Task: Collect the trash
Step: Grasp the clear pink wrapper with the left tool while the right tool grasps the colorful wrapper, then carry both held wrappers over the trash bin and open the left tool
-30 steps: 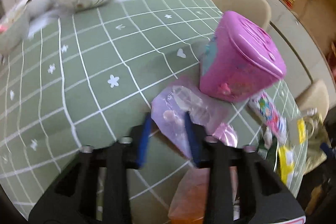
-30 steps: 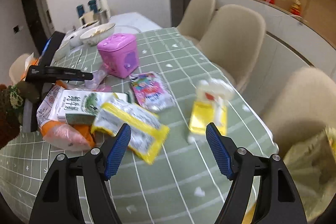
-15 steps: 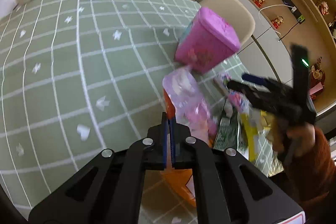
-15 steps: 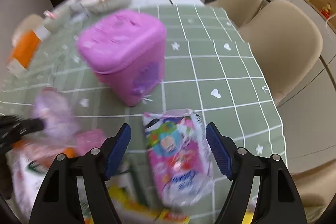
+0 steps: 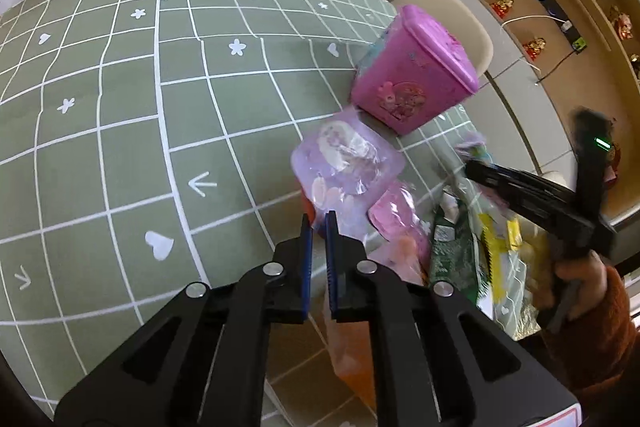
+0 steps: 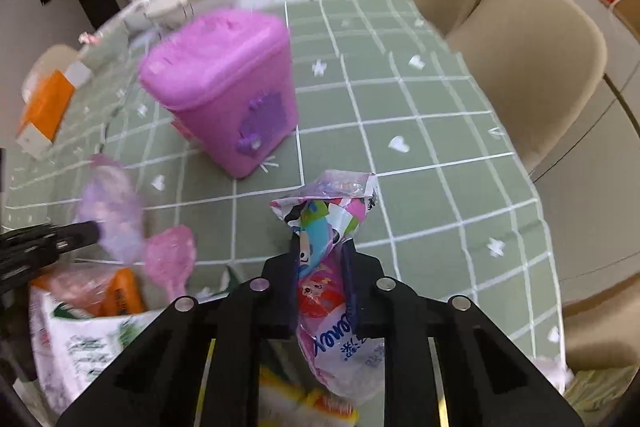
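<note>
Lilac wrapper [image 5: 344, 163] pinched between left jaws; cartoon wrapper [image 6: 328, 227] between right jaws.

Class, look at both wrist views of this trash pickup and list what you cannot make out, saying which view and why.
1. Right wrist view: the pale purple wrapper is motion-blurred; its print is unreadable.
2. Left wrist view: the right gripper tips and the wrapper there are smeared.
3. Right wrist view: the cartoon-print packet runs down behind the gripper body; its lower end is hidden.
4. Left wrist view: the orange bag sits mostly behind the left gripper.
</note>
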### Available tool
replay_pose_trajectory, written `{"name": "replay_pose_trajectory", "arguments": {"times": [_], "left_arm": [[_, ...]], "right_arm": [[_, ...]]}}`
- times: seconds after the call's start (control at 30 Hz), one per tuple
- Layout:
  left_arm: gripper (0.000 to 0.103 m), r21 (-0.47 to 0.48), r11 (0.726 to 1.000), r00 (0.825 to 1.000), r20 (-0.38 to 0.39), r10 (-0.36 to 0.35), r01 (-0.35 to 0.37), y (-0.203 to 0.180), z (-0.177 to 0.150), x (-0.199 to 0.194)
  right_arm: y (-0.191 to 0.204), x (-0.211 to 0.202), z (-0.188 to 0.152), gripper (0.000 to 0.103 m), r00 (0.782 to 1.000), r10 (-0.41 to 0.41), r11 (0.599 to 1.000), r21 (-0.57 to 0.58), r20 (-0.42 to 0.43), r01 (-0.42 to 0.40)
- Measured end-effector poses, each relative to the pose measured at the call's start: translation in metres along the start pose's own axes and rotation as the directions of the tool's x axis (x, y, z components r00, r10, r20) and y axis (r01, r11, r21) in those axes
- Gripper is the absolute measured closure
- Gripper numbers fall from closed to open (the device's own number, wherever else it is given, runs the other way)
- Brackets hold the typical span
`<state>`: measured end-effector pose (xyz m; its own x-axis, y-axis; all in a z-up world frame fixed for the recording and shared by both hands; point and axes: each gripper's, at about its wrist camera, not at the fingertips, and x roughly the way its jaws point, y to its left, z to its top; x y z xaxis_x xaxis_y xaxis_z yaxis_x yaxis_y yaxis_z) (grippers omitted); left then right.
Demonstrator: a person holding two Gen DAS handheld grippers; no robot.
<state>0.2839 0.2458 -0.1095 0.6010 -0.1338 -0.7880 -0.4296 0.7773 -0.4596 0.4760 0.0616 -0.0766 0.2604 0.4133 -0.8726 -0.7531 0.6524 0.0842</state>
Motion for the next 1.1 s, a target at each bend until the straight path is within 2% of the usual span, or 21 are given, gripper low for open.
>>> {"name": "replay_pose_trajectory", "arguments": {"times": [0.2, 0.37, 0.43, 0.5, 0.63, 0.73, 0.97, 1.1], "left_arm": [[0.08, -0.031, 1.0, 1.0, 0.005, 0.001, -0.001, -0.001, 0.017, 0.018], [0.079, -0.021, 0.999, 0.999, 0.0, 0.038, -0.038, -0.008, 0.038, 0.03], [0.097, 0.001, 0.998, 0.998, -0.005, 0.057, -0.057, -0.011, 0.042, 0.034], [0.101, 0.02, 0.998, 0.998, 0.002, 0.06, -0.06, -0.015, 0.044, 0.034], [0.102, 0.08, 0.996, 0.997, 0.063, 0.041, -0.046, -0.031, 0.039, 0.004], [0.102, 0.142, 0.988, 0.992, 0.123, 0.036, -0.053, -0.052, 0.034, -0.034], [0.102, 0.228, 0.974, 0.965, 0.25, -0.074, 0.016, -0.115, 0.011, -0.131], [0.102, 0.292, 0.954, 0.953, 0.264, -0.146, 0.065, -0.16, -0.009, -0.157]], "right_arm": [[-0.007, -0.061, -0.03, 0.086, 0.994, 0.037, 0.997, 0.062, 0.107, -0.044], [-0.005, -0.087, -0.052, 0.086, 0.992, 0.022, 0.996, 0.089, 0.123, -0.033], [-0.002, -0.095, -0.064, 0.086, 0.991, 0.0, 0.996, 0.086, 0.134, -0.012], [0.0, -0.107, -0.075, 0.086, 0.99, -0.012, 0.995, 0.096, 0.144, -0.002], [-0.001, -0.129, -0.094, 0.086, 0.985, -0.033, 0.991, 0.133, 0.171, 0.01], [-0.008, -0.152, -0.11, 0.086, 0.98, -0.037, 0.987, 0.162, 0.195, 0.005], [-0.009, -0.215, -0.135, 0.086, 0.952, -0.065, 0.985, 0.172, 0.299, 0.013], [-0.018, -0.248, -0.152, 0.086, 0.932, -0.086, 0.982, 0.186, 0.353, 0.02]]}}
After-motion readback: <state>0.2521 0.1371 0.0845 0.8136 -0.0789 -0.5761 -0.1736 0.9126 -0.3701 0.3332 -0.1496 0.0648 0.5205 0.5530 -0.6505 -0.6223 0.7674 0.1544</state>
